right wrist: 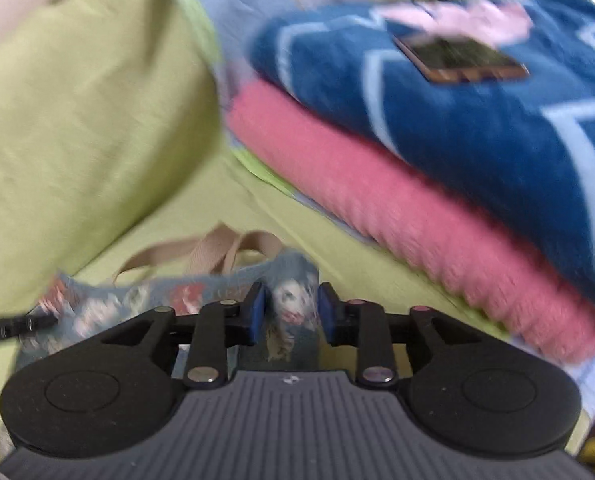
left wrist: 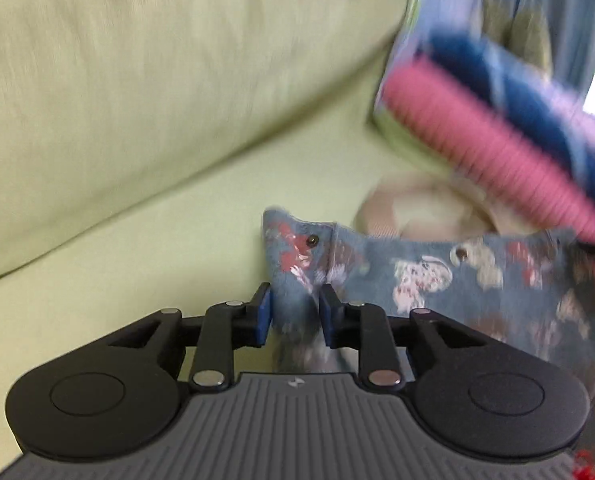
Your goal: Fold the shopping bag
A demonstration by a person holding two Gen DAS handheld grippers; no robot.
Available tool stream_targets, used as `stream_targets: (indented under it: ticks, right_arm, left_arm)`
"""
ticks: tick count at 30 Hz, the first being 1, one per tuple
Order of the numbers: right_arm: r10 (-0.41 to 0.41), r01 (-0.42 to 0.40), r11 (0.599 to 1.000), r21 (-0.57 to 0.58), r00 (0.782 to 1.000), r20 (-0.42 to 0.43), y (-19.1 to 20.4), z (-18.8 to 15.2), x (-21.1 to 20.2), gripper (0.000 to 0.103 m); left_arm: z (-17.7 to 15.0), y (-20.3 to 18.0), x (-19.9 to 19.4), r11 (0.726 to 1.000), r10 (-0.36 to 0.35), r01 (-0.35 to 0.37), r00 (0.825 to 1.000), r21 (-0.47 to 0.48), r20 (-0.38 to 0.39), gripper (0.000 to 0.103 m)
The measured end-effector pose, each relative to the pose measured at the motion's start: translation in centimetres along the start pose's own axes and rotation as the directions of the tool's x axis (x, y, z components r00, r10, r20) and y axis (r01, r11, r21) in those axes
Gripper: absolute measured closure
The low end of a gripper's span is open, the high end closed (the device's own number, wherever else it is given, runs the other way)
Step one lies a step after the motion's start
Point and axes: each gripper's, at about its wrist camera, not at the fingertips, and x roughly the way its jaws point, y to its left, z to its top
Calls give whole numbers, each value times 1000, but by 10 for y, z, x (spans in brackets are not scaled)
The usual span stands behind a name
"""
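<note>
Mid-fold: L gripper (left wrist: 295,316) & R gripper (right wrist: 291,314) each pinch a bag (left wrist: 417,276) corner, jaws narrow. Next: bring corners together, lay flat on sofa (left wrist: 137,240).

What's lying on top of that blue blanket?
On the blue blanket lies a dark, flat, phone-like slab, with something pale pink at its far end. The view is blurred. A pink blanket lies under the blue one.

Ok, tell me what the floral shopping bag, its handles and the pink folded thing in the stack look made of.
Floral shopping bag: looks like soft woven cloth with a matte printed pattern; it bunches and creases, with small metal snaps.
Handles: beige webbing, probably cotton or nylon; a ribbed weave shows.
Pink folded thing: seems a thick ribbed towel or knit with a fuzzy matte pile; blur leaves it open.
</note>
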Motion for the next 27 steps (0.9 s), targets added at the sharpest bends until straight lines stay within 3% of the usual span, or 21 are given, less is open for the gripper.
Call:
stream_targets:
  ticks: [2,3,5,9,10,12,13,14,17,21,25,27]
  right_arm:
    - [64,-63,996,67,998,-2,-16,-16,-19,35]
    - [96,-94,990,103,995,-16,-23,-28,-29,30]
    - [162,-151,972,181,986,-48,-36,-55,-47,30]
    - [244,-201,928,314,964,-103,-50,-101,-66,29]
    - [255,-205,922,327,960,-115,-50,-108,-65,31]
    - [272,-212,917,338,952,-142,-48,-120,-64,48]
    - [277,-214,920,328,948,-159,-44,-124,-62,83]
    - [282,-216,923,319,943,-175,-40,-128,-61,88]
    - [260,-191,928,321,947,-187,-36,-133,-70,95]
    - [237,-160,936,314,945,-224,-38,-134,-92,100]
    - [173,-97,958,269,946,-276,-39,-141,-99,95]
    - [200,-132,951,278,952,-234,-38,-141,-109,93]
  left_arm:
    - [-12,5,-15,1000,0,0,1000,7,3,65]
    - [-20,10,-27,999,-27,27,1000,-25,9,56]
    - [-39,18,-47,989,-95,96,995,-108,11,50]
    - [-76,16,-77,961,-162,155,987,-228,-10,49]
    - [-85,13,-80,958,-166,155,986,-242,-23,49]
    - [-97,2,-76,952,-171,152,984,-267,-50,50]
    - [-101,-4,-75,953,-157,137,986,-271,-53,51]
    - [-106,-9,-77,960,-128,113,991,-256,-43,54]
    - [-109,-14,-88,970,-86,75,996,-230,-38,79]
    - [-107,-4,-97,960,-119,93,990,-263,-82,92]
    - [-115,-12,-109,977,-48,21,991,-211,-123,92]
    - [-122,-23,-125,985,-24,6,994,-171,-102,92]
